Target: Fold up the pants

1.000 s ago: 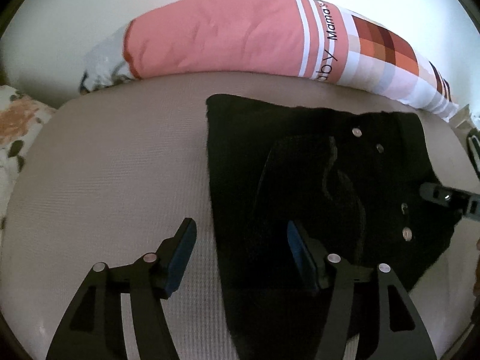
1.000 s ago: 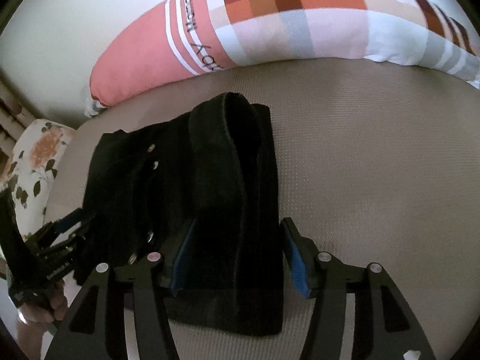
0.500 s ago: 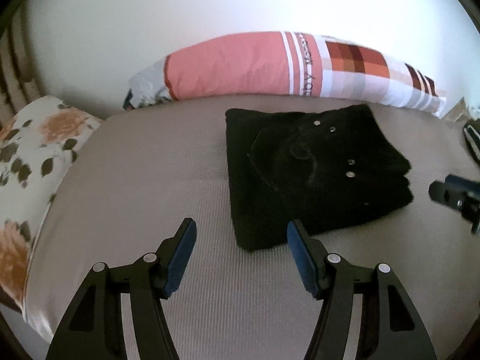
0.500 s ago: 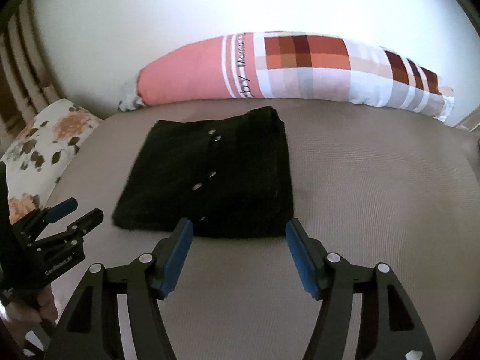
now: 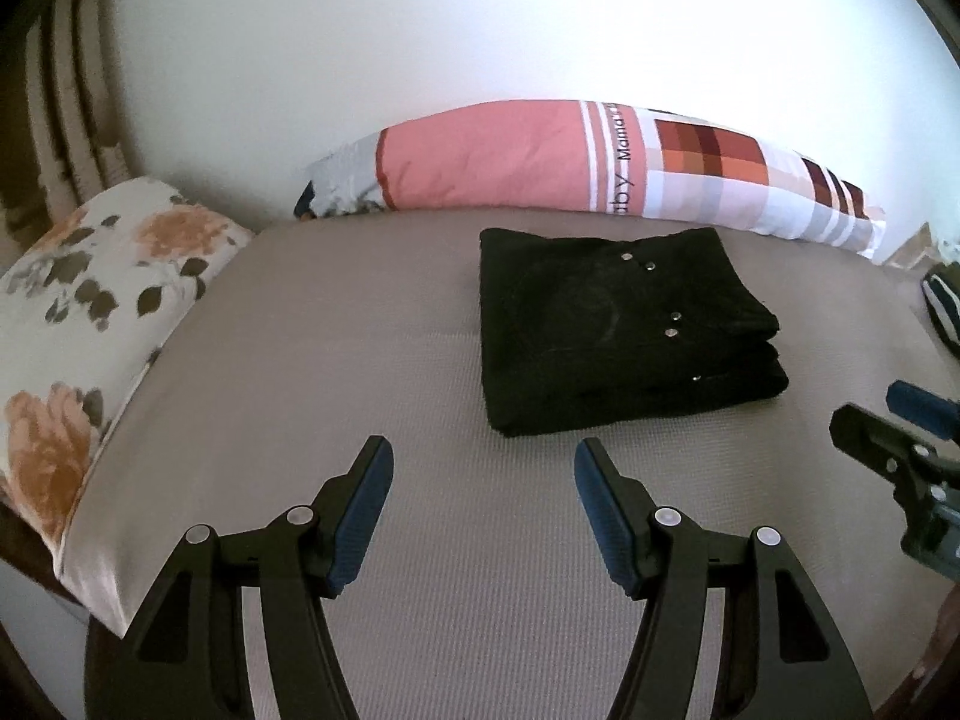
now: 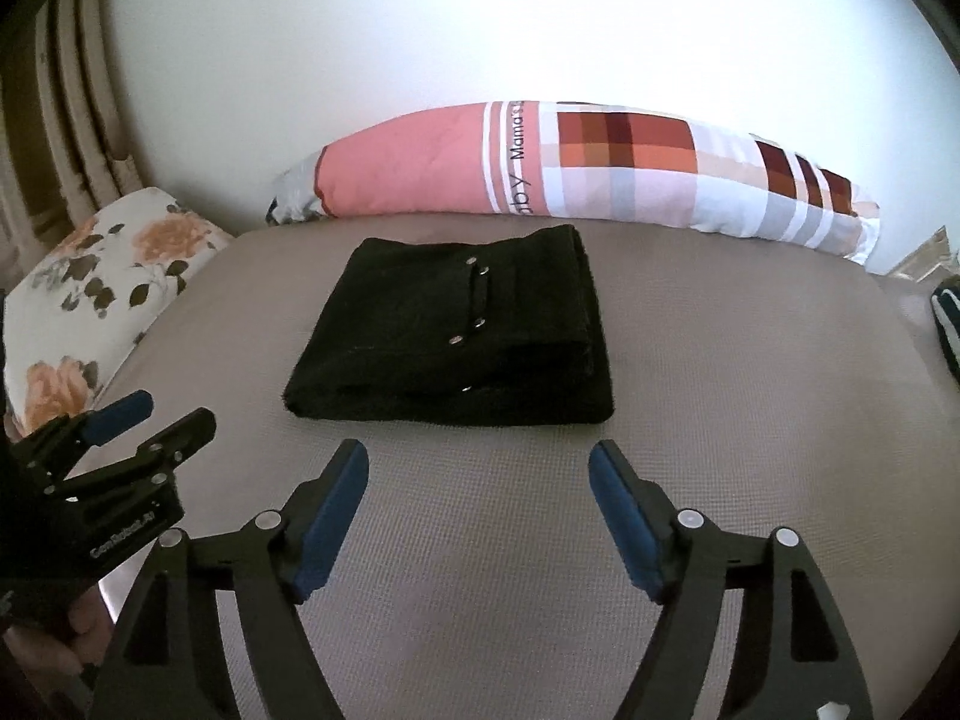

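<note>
Left gripper (image 5: 483,471): fingers spread wide, nothing between the blue pads (image 5: 360,510), hovering over bare mattress (image 5: 300,360) just short of the pants (image 5: 618,330)

Right gripper (image 6: 477,477): likewise spread, empty, clear of the cloth; also seen at the right edge of the left view, jaws apart there too

Pants: lying mid-mattress as a compact squarish stack, near the bolster (image 5: 600,162) but apart from it; no tool touching

Step, as judged: folding looks complete, several layers stacked, edges roughly aligned; retreat or final check in hand. Next move, if any: a light press or tug on the near edge to square the slightly bulging right-hand layers; otherwise none needed. Calls for low approach and closing on the top layers only, so as not to drag the stack

Materials and shapes:
- pants: black, matte, thick, napped weave like denim or corduroy (cannot tell which); small metal rivets (image 5: 672,324) in a line across the top; rounded fold edges, visible layer lines on the right side
- mattress cover: taupe, fine ribbed or mesh weave, flat, slight sheen
- bolster: long cylinder, salmon pink section, white stripes with lettering, checked orange and brown patches, smooth cotton look
- pillow (image 5: 90,300): cream, floral print in orange and dark leaves, at left
- wall (image 5: 480,30): plain, pale
- striped dark item at far right edge, too cropped to identify
</note>
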A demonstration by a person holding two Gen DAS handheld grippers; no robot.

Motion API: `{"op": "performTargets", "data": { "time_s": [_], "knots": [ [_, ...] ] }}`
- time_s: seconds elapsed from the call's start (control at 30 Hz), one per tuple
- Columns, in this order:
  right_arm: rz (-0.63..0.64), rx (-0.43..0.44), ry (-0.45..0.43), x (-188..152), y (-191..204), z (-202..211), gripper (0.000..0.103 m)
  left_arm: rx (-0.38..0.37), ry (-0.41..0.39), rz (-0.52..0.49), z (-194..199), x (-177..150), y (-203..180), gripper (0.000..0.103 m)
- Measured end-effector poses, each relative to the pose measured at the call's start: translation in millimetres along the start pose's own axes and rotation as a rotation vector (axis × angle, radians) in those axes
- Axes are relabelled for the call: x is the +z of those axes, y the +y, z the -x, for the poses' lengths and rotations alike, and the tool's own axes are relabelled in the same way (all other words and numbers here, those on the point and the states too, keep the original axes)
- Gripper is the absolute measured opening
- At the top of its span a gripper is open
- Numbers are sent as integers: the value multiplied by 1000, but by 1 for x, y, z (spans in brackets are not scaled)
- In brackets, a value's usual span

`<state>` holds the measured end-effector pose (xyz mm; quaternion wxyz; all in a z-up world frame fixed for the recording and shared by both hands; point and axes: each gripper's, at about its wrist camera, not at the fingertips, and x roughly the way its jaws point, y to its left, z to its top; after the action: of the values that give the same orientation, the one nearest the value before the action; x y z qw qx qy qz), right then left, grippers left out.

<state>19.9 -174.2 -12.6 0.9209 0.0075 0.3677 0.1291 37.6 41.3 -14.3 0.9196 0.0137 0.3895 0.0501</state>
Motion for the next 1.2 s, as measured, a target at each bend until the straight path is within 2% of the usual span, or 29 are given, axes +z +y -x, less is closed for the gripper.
{"op": "performTargets", "data": {
  "time_s": [0.13,0.5,1.2],
  "knots": [
    [-4,-13,-3,-5,3,1,75,5,17,17,-1,-6,2,64],
    [29,-24,-19,-12,13,0,78,54,-2,12,0,-11,2,64],
    [18,-76,-3,-21,10,-7,78,62,16,4,-6,-20,-2,64]
  ]
}}
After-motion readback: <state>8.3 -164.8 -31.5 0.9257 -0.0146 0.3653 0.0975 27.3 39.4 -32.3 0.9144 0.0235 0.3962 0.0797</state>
